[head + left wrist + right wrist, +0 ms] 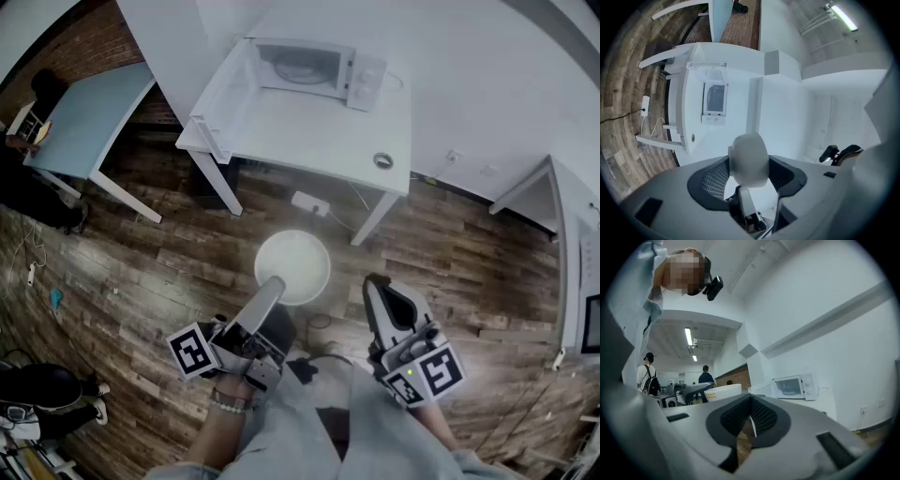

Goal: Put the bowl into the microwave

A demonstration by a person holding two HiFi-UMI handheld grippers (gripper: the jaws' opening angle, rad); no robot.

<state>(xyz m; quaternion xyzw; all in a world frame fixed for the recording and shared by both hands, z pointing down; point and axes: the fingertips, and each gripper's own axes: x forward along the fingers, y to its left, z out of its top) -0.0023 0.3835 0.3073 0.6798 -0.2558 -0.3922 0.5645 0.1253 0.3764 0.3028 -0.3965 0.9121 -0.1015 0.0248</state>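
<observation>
The white bowl [292, 267] hangs over the wood floor [141, 272], grasped at its near rim by the left gripper [270, 289] — well short of the microwave [314, 67], whose door [223, 94] stands open on the white table [309, 141]. The right gripper [378, 292] is clenched on nothing. With only 1 rim hold, the bowl could tilt or slip in transit — or clip the door.

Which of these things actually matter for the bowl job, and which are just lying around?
Job: bowl, held by left gripper; microwave, door open; white table under it.
Lying about: power strip on floor; blue table; small round object on white table.
</observation>
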